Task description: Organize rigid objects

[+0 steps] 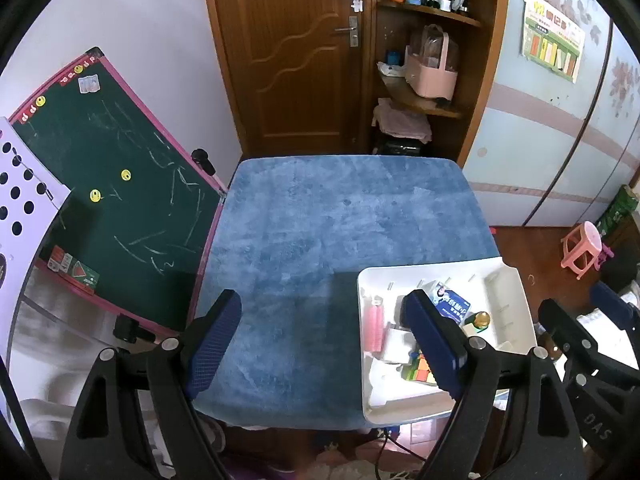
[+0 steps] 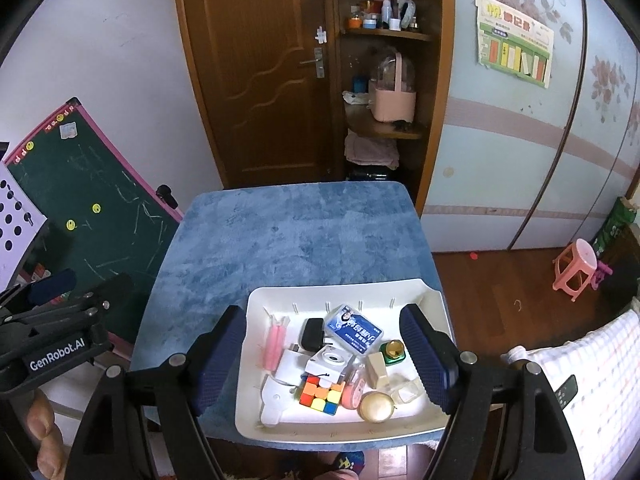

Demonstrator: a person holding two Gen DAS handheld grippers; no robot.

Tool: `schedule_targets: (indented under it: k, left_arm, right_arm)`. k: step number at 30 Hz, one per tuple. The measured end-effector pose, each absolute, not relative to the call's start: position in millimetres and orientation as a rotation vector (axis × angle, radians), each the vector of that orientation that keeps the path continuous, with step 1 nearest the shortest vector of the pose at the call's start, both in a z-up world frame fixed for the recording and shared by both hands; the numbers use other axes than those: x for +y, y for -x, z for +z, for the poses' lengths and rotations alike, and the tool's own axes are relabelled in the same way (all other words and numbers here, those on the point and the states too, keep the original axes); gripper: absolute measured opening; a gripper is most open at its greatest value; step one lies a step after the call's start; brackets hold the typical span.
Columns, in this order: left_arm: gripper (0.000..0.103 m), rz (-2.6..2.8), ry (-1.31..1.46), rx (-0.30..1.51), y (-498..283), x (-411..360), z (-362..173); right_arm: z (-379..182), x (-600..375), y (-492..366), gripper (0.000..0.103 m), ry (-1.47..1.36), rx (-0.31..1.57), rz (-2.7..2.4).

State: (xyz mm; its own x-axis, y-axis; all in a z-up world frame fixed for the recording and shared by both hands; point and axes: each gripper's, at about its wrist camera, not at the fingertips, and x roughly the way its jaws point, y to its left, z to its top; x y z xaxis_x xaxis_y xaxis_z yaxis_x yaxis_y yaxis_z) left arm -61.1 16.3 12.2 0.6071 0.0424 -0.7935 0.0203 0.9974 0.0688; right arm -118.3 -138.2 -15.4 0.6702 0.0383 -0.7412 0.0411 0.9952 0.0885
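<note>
A white tray (image 2: 424, 292) sits at the near right corner of the blue-covered table (image 2: 288, 232). It holds a colour cube (image 2: 322, 394), a white toy camera (image 2: 330, 360), a black charger (image 2: 312, 334), a blue card case (image 2: 354, 330), a pink comb (image 2: 274, 342), a green-gold bottle (image 2: 394, 352) and a round cream lid (image 2: 376, 407). My right gripper (image 2: 326, 356) is open and empty above the tray. My left gripper (image 1: 324, 340) is open and empty above the bare cloth, left of the tray (image 1: 516, 292).
A green chalkboard (image 1: 120, 184) leans at the table's left edge. A wooden door (image 1: 288, 52) and shelves (image 1: 424, 60) stand behind. A pink stool (image 2: 576, 268) is on the floor to the right. A white towel (image 2: 588, 384) lies at the near right.
</note>
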Motion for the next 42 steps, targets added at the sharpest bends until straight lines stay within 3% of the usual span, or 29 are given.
schedule_targets:
  k: [42]
  left_arm:
    - [0.087,0.030,-0.065,0.930,57.6,17.4,7.1]
  right_arm:
    - [-14.3,-137.3,111.2,0.080,-0.088,0.845,0.007]
